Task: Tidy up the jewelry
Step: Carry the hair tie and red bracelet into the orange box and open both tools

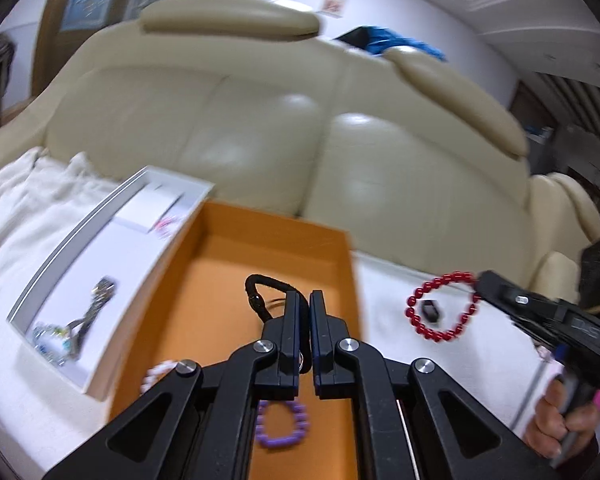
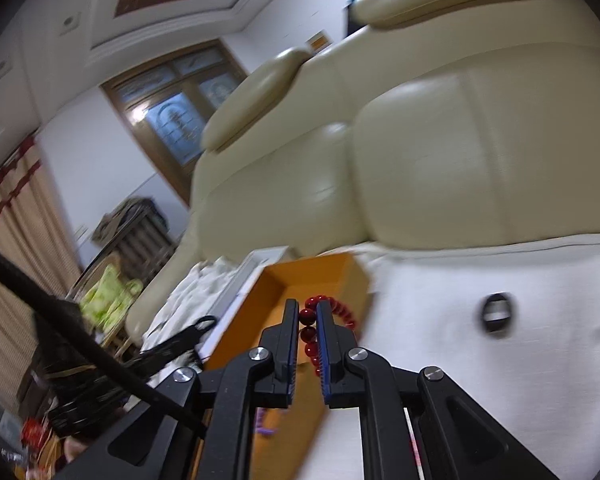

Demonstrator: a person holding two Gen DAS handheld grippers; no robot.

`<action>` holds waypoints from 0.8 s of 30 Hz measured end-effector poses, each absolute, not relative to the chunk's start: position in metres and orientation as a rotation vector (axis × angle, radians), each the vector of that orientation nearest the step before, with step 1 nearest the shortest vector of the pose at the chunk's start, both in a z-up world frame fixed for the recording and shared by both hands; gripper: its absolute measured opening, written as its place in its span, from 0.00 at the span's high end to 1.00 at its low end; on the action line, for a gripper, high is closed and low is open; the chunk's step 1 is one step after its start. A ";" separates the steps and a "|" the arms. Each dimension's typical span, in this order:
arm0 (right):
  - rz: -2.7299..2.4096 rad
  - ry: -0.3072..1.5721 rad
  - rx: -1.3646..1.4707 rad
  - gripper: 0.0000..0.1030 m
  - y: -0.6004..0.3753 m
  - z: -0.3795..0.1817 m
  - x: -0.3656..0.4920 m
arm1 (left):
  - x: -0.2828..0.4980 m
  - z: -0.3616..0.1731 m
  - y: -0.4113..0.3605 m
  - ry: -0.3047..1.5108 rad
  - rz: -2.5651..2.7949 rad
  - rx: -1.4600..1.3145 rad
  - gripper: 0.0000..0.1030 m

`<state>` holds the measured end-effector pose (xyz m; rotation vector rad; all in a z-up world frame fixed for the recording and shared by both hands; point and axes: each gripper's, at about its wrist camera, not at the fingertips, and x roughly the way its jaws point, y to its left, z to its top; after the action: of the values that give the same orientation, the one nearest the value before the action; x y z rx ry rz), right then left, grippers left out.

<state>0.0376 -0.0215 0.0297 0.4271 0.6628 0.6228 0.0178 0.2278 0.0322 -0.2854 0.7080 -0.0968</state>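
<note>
Cream leather sofa fills the background of both views, and a white cloth covers the seat in front of it. On that cloth sits the orange box, open-topped, which serves as the landmark: a white tray lies touching its left side, holding a dark watch-like piece and some glittery items too blurred to name, and a small black ring-shaped object lies on the cloth well to the box's right. Inside the box rest a purple bead bracelet and a pale bead bracelet near its front. The left gripper hangs over the box, jaws pressed nearly together on a black hair tie whose loop droops to the left of the pads. The right gripper, just right of the box, pinches a red bead bracelet by a few beads while the rest of the ring dangles. Both pieces look bound for the box, so the sensible course is to bring each one squarely above the open floor, low enough that it won't bounce, clear of the walls and of the bracelets already there, and only then let the jaws part, one hand after the other.
</note>
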 end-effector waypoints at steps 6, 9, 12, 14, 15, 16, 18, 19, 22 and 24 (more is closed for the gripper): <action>0.687 0.723 0.393 0.90 0.035 0.011 0.040 | 0.036 0.002 0.249 0.774 -0.068 -0.301 0.95; 0.676 0.772 0.357 0.90 0.053 -0.007 0.044 | 0.052 -0.011 0.247 0.806 -0.060 -0.312 0.95; 0.646 0.813 0.332 0.90 0.065 -0.022 0.052 | 0.060 -0.022 0.244 0.840 -0.021 -0.299 0.95; 0.631 0.821 0.320 0.89 0.068 -0.028 0.054 | 0.059 -0.023 0.244 0.860 0.004 -0.285 0.90; 0.616 0.820 0.321 0.89 0.067 -0.029 0.055 | 0.059 -0.024 0.242 0.867 0.008 -0.281 0.80; 0.613 0.824 0.329 0.88 0.067 -0.029 0.056 | 0.057 -0.023 0.241 0.862 0.012 -0.279 0.66; 0.613 0.832 0.342 0.88 0.062 -0.031 0.059 | 0.053 -0.019 0.239 0.840 0.031 -0.270 0.48; 0.604 0.832 0.340 0.81 0.057 -0.030 0.059 | 0.050 -0.016 0.237 0.824 0.040 -0.263 0.48; 0.578 0.810 0.343 0.74 0.041 -0.027 0.055 | 0.046 -0.007 0.230 0.793 0.043 -0.260 0.48; 0.553 0.806 0.359 0.74 0.027 -0.025 0.054 | 0.043 -0.002 0.223 0.776 0.035 -0.256 0.48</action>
<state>0.0539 0.0268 -0.0252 0.3586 0.8055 0.5534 0.0435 0.2228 -0.0022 -0.2559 0.7762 0.0346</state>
